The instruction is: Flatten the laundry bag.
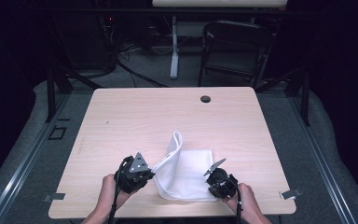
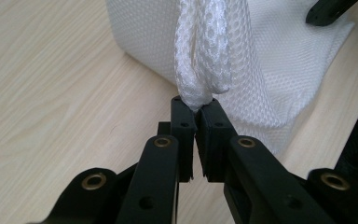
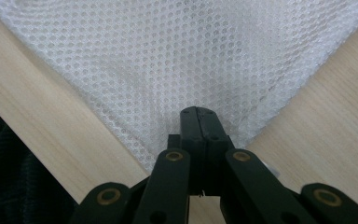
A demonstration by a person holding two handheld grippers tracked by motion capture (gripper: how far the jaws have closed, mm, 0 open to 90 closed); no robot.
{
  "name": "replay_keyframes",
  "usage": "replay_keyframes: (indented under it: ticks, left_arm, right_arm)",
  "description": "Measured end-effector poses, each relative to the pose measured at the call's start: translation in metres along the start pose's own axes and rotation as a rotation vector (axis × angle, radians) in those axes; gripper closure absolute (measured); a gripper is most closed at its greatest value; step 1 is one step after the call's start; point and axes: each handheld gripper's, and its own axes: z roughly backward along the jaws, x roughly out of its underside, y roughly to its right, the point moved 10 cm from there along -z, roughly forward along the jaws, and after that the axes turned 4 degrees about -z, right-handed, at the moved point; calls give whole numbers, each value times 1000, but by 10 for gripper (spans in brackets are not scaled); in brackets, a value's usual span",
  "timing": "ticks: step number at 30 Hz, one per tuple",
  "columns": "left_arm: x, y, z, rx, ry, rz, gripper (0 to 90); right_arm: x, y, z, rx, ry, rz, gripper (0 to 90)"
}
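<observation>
One white mesh cloth (image 1: 186, 175) lies on the near half of the table (image 1: 135, 116), between your two hands. It is partly folded: its left edge stands lifted in a raised flap (image 1: 173, 148), while the rest lies flat.

Your left gripper (image 1: 142, 172) has its jaws clamped on a bunched corner of the cloth (image 2: 198, 70), held just above the wood. Your right gripper (image 1: 216, 173) has its jaws pressed together on the near right corner of the cloth (image 3: 186, 60), low against the tabletop.

The step in hand appears to be a fold, with both near corners gripped. The next move likely calls for carrying the two corners together, at equal height and with even tension, so the mesh does not slip or skew.

Count: one cloth, two grippers, one table, and one folding chair (image 1: 235, 49) beyond the far edge.
</observation>
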Motion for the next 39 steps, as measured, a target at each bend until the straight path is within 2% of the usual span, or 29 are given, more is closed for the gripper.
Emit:
replay_keyframes:
  ticks: [13, 26, 27, 30, 32, 33, 34, 35, 36, 37, 39]
  left_arm:
    - [19, -4, 1, 20, -70, 27, 859]
    - [40, -7, 3, 57, -148, 56, 851]
    - [41, -7, 3, 51, -151, 61, 849]
    - [45, -7, 5, 68, -165, 68, 838]
    - [48, -7, 5, 79, -165, 79, 802]
    - [49, -6, 7, 102, -167, 81, 739]
    - [50, -6, 8, 111, -162, 84, 739]
    - [52, -6, 10, 116, -163, 92, 625]
    - [54, -6, 11, 126, -160, 91, 625]
    - [55, -7, 13, 126, -157, 96, 612]
    - [56, -9, 17, 117, -148, 118, 525]
  right_arm:
    - [1, 7, 1, 4, -1, -15, 900]
    - [1, 9, 1, 6, -12, -1, 900]
    - [0, 7, 0, -14, 4, -14, 900]
    - [0, 9, 1, -16, -6, -9, 900]
    - [0, 10, 1, -16, -1, -18, 900]
    - [0, 11, 1, -12, 0, -13, 900]
    - [0, 11, 1, -12, 0, -13, 900]
    - [1, 11, 1, -5, -6, -1, 900]
    - [1, 11, 1, -5, -6, -1, 900]
    - [0, 11, 1, -9, 0, 1, 900]
    - [-1, 10, 0, -21, 14, -5, 879]
